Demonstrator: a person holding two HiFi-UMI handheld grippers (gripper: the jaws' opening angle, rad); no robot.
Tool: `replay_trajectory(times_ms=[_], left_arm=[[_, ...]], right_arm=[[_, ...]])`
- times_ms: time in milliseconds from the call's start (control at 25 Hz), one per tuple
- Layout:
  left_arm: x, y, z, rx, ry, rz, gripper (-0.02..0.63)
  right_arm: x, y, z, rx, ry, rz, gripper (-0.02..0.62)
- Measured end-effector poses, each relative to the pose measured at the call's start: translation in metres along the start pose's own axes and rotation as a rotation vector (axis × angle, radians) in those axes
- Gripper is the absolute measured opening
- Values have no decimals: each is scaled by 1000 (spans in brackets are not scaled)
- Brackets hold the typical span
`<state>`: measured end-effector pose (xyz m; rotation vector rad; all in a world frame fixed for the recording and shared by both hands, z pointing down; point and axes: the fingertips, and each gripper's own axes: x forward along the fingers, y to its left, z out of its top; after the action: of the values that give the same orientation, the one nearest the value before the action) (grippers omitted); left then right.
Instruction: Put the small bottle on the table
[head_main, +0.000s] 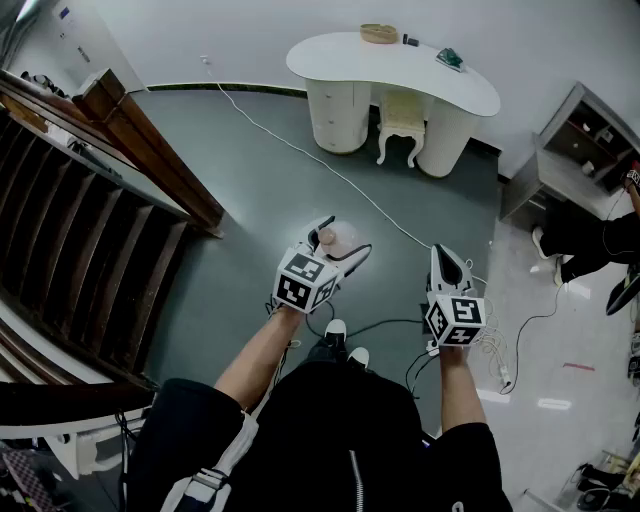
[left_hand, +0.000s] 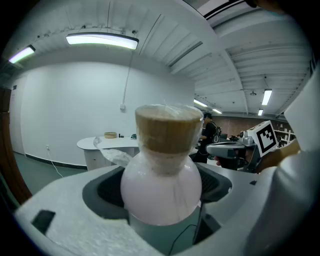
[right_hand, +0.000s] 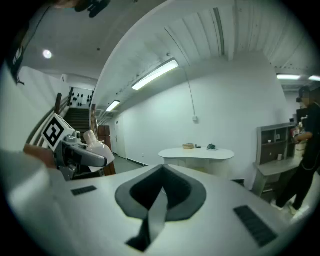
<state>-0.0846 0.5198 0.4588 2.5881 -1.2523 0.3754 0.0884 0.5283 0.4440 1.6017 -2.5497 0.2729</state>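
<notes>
left hand-held gripper grips one small bottle

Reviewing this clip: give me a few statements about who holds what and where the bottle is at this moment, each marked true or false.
1. The left tool grips the small bottle. True.
2. The small bottle already stands on the white table. False: it is between the left tool's jaws, and the table is across the room.
3. The right tool has its jaws together with nothing between them. True.
4. The small bottle is open at the top. False: a brown stopper sits in its neck.
5. A stool stands at the white table. True.
</notes>
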Motion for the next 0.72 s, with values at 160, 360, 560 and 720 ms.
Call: replay_trajectory(times_ms=[160, 360, 560, 720], left_arm=[[-1, 2, 0, -2, 1, 4, 403], [1, -2, -2, -5, 1, 15, 403], [0, -11, 0, -4, -10, 23, 403], [4, -14, 0, -13, -17, 31, 403]], right_arm=[[1, 3, -1, 16, -8, 24, 3], [-2, 3, -5, -19, -4, 33, 3], [-5, 2, -8, -14, 9, 53, 3], [-5, -3, -11, 9, 14, 56, 3]])
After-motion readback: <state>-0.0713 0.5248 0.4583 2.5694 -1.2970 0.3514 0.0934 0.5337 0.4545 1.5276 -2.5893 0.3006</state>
